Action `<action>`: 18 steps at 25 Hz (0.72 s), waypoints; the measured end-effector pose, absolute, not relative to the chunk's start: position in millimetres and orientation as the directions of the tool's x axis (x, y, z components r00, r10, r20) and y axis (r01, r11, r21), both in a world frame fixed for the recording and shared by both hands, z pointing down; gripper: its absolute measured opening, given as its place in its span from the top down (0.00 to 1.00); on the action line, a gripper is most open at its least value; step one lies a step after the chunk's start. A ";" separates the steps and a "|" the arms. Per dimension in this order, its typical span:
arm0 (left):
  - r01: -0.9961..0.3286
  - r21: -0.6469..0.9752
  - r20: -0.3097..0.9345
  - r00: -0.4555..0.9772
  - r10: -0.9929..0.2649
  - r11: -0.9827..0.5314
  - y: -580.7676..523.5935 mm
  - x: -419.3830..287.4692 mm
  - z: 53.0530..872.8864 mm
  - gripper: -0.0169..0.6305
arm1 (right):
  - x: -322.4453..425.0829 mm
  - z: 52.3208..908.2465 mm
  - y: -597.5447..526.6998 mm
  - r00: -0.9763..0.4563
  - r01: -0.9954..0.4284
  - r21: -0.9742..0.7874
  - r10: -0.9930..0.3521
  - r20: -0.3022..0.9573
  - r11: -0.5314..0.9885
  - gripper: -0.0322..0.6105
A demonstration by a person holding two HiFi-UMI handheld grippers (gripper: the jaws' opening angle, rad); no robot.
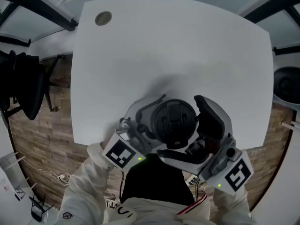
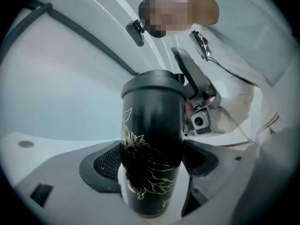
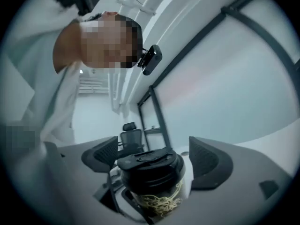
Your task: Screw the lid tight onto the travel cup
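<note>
Lid (image 1: pixel 172 117) is seated on the travel cup (image 2: pixel 152 144), and the cup stands upright, long axis vertical, lid facing up. It is held off the near edge of the table (image 1: pixel 178 46), close to the person's chest. The left gripper (image 2: pixel 151 162) clamps the cup body. The right gripper (image 3: pixel 154 157) straddles the lid, jaws apart with a sliver of gap. I'd say the tightening twist is what remains; how snug it is, I can't tell.

- White table (image 1: pixel 187 55) fills the view, its top smooth and matte, with rounded corners.
- A round, metallic cable-hole cap (image 1: pixel 103 18) is set into that top, right by the far-left corner.
- Below the cap's side of the table, wood-plank floor (image 1: pixel 42 135) shows past the edge.
</note>
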State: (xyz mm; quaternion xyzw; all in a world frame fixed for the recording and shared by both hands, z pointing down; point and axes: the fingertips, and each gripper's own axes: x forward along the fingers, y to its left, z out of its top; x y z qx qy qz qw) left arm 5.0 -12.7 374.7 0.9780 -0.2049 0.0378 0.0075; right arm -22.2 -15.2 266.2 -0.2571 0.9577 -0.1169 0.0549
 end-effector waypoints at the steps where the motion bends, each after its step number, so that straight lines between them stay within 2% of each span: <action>1: -0.352 0.007 0.072 0.934 -0.351 -0.936 -10.9 3.5 374.8 0.37 | -23.9 266.9 -12.2 -0.916 -0.375 -0.268 -0.399 -0.038 0.887 0.26; 3: -0.257 0.026 0.070 0.964 -0.255 -0.966 -7.8 1.2 375.1 0.37 | -29.0 266.3 -9.3 -0.979 -0.185 -0.280 -0.202 -0.034 0.942 0.23; 5: -0.187 0.043 0.080 0.980 -0.183 -0.981 -6.4 0.7 376.3 0.37 | -38.2 268.3 -8.6 -0.998 -0.053 -0.239 -0.057 -0.008 0.970 0.21; 7: -0.150 0.054 0.093 0.985 -0.144 -0.987 -6.1 1.6 377.7 0.37 | -48.7 274.1 -4.7 -0.998 0.030 -0.184 0.039 0.044 0.982 0.21; 9: -0.142 0.058 0.102 0.985 -0.136 -0.988 -6.3 2.7 378.4 0.37 | -55.7 276.7 -3.3 -0.995 0.050 -0.134 0.061 0.079 0.990 0.21; 13: -0.205 0.066 0.105 0.975 -0.198 -0.977 -10.9 2.6 378.1 0.37 | -57.6 276.0 -13.0 -0.994 -0.085 -0.098 -0.078 0.071 0.992 0.22; 16: -0.340 0.082 0.117 0.937 -0.330 -0.937 -13.8 4.7 380.4 0.37 | -50.4 274.5 -24.0 -0.937 -0.350 -0.121 -0.343 0.071 0.929 0.22; 18: -0.465 0.095 0.135 0.882 -0.452 -0.880 -14.0 6.8 383.5 0.37 | -40.7 273.7 -31.8 -0.822 -0.570 -0.132 -0.563 0.088 0.811 0.22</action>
